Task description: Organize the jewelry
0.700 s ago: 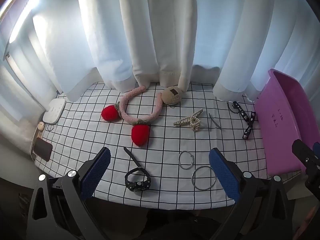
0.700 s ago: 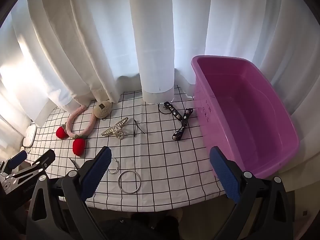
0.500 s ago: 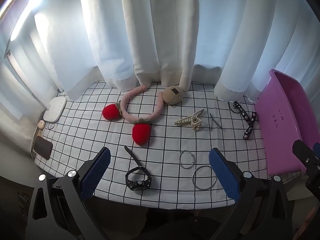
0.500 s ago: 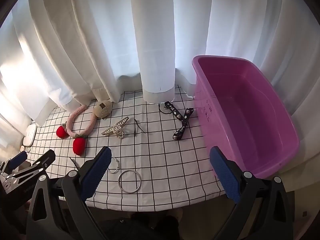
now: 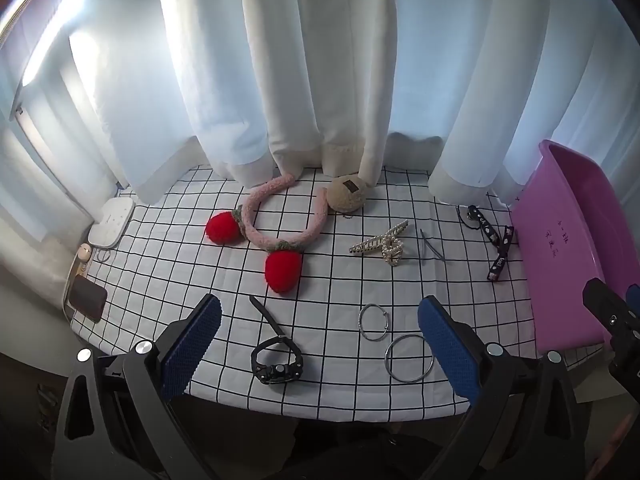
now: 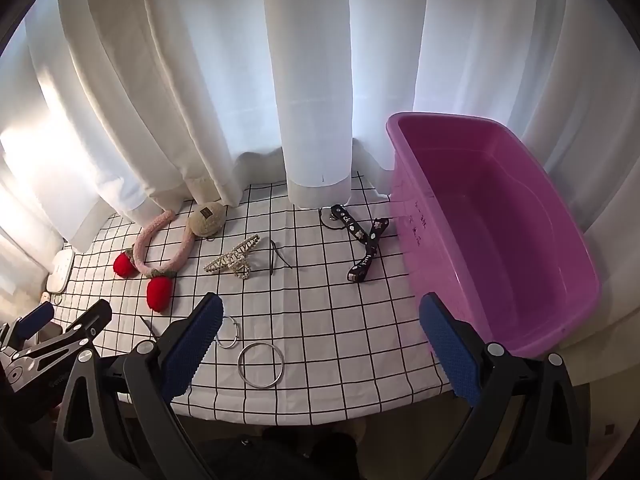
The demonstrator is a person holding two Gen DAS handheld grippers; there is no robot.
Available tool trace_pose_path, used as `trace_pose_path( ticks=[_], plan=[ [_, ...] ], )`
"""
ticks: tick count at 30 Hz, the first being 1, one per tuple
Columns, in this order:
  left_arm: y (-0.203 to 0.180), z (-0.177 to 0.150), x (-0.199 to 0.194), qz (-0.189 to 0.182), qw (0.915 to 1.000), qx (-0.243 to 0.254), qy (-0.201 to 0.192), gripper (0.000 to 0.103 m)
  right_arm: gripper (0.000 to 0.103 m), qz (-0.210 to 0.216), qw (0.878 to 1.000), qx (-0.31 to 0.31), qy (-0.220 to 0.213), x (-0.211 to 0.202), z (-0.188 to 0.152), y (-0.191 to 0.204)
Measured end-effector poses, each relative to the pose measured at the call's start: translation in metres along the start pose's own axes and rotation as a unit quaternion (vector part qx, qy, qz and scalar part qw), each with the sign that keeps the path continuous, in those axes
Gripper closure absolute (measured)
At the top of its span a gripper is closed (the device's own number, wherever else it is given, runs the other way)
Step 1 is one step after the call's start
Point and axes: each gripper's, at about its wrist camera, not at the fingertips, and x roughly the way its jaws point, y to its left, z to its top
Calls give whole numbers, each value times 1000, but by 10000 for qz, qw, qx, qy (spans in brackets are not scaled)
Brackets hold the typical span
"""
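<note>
The left gripper (image 5: 318,338) and the right gripper (image 6: 320,338) both hover at the near edge of the checked tablecloth (image 6: 340,320), fingers spread wide apart and gripping nothing. The pink tub (image 6: 500,232) serves as the landmark; it stands at the right end of the cloth. Just beside its left wall lies the black printed ribbon (image 6: 366,246). Farther from the tub lie a thin dark hairpin (image 6: 278,260), a pearl claw clip (image 6: 236,260) and a pink headband with red strawberries (image 6: 160,256). Two metal rings (image 6: 260,364) lie near the front edge, well apart from the tub. A black watch (image 5: 276,360) lies farthest from it.
</note>
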Motion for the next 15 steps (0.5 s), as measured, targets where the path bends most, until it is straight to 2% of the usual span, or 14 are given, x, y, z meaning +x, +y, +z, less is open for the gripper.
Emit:
trace_pose_path(
  ticks=[8,9,15],
  plan=[
    [-1,-9,-5,16,10000,15,-79,6,9,37,10000,32,-5,1,-1,0],
    [-2,4,0,35,10000,-1,-25,6,9,45,10000,43,-5,2,-1,0],
    [-1,7,1,39,10000,-18,0,6,9,61,10000,57,-1,3,-4,0]
  ],
)
